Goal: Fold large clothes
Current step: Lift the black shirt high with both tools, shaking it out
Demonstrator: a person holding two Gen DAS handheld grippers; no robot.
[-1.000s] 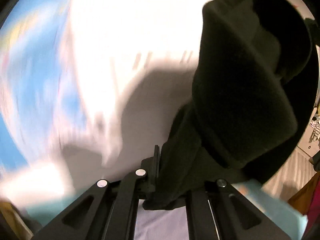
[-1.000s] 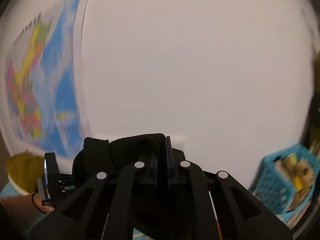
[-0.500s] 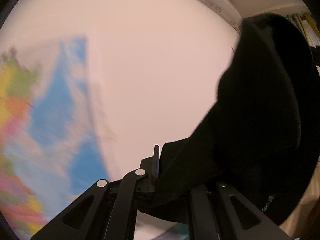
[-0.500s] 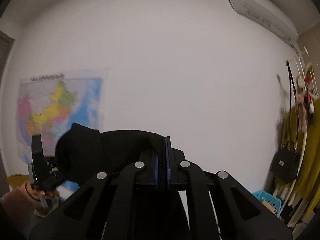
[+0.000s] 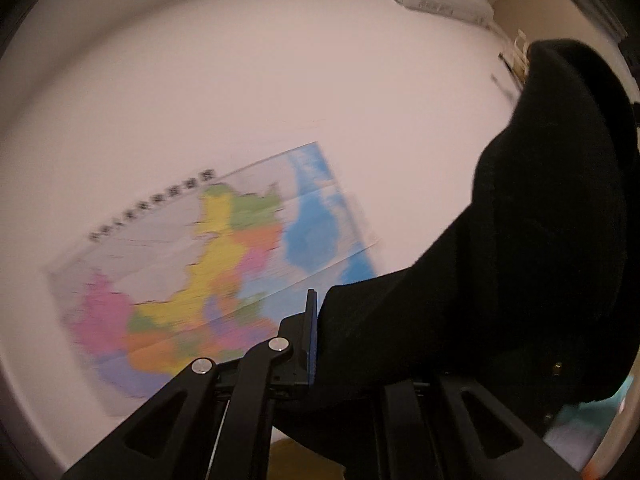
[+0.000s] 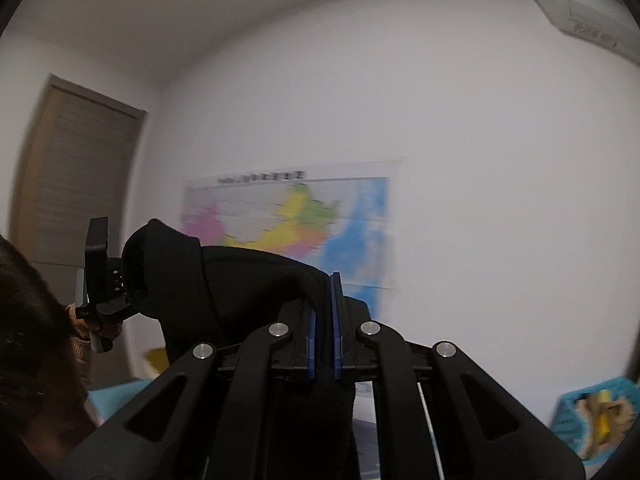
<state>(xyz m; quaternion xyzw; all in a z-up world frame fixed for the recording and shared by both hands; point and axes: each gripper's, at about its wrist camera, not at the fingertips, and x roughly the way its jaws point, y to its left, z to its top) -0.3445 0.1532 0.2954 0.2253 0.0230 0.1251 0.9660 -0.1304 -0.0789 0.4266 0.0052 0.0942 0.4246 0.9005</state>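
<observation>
Both my grippers are up in the air, each clenched on the black garment (image 6: 240,280). My right gripper (image 6: 324,320) pinches a fabric edge between its blue pads at 6 o'clock in its view. The cloth stretches to 9 o'clock, where my left gripper (image 6: 104,280) clamps the other end. From the left wrist, the left gripper (image 5: 320,340) bites the garment (image 5: 520,260), which bulges toward 3 o'clock. Wall map (image 6: 296,220) behind at centre, door (image 6: 76,176) at 9, air conditioner (image 6: 580,4) at 1, blue basket (image 6: 592,420) at 4.

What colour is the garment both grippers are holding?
Plain black garment, no pattern visible; clearest in the right wrist view.
</observation>
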